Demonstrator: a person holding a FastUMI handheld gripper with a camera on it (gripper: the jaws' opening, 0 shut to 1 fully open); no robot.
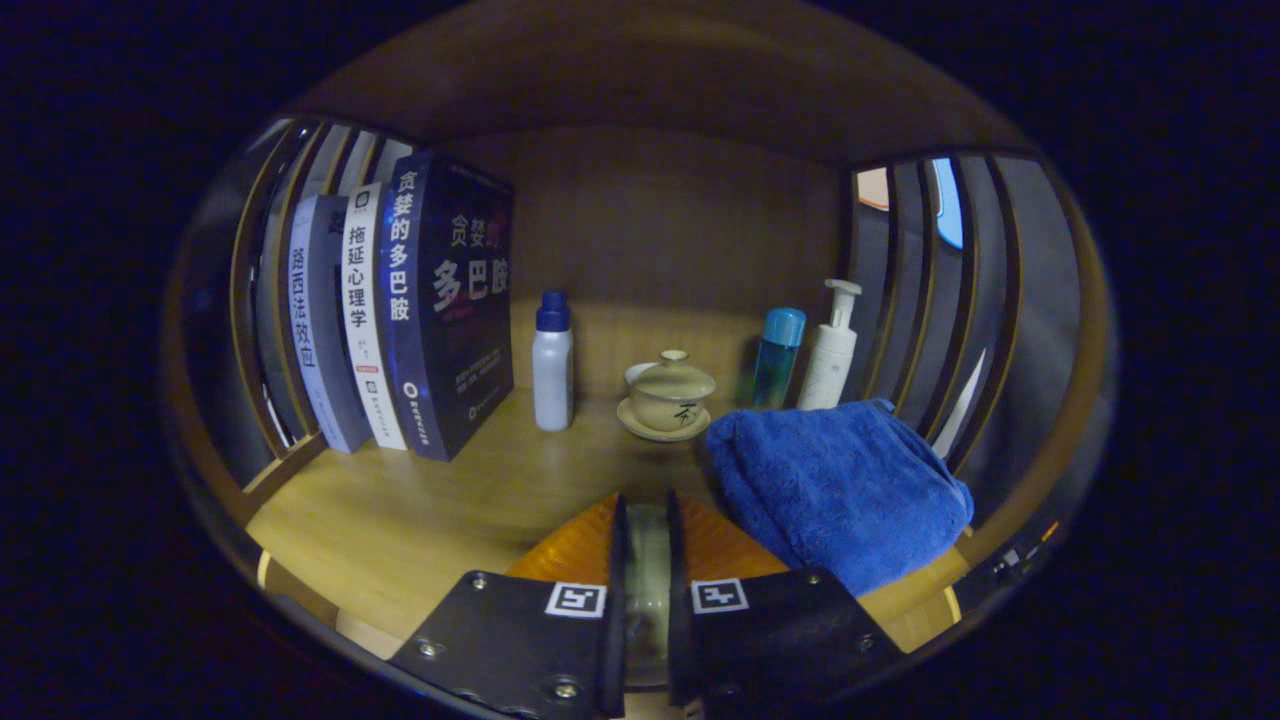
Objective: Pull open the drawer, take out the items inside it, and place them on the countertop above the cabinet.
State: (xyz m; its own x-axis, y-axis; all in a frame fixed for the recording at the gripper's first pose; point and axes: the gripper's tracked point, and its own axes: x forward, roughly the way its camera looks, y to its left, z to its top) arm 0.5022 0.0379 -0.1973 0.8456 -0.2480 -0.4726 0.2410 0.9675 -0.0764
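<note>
Here, left to right: books [400, 310] stand upright against the slats; your hand-held gripper [646, 590] is clamped on an orange plate [580, 550] over the tabletop [400, 510]; the blue towel [840, 490] lies just beside it, leaving room.

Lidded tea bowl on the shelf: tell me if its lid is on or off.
On. The lid sits squarely atop the tea bowl, knob up, on its saucer beyond the tongs, which are nearly shut around an orange thing.
</note>
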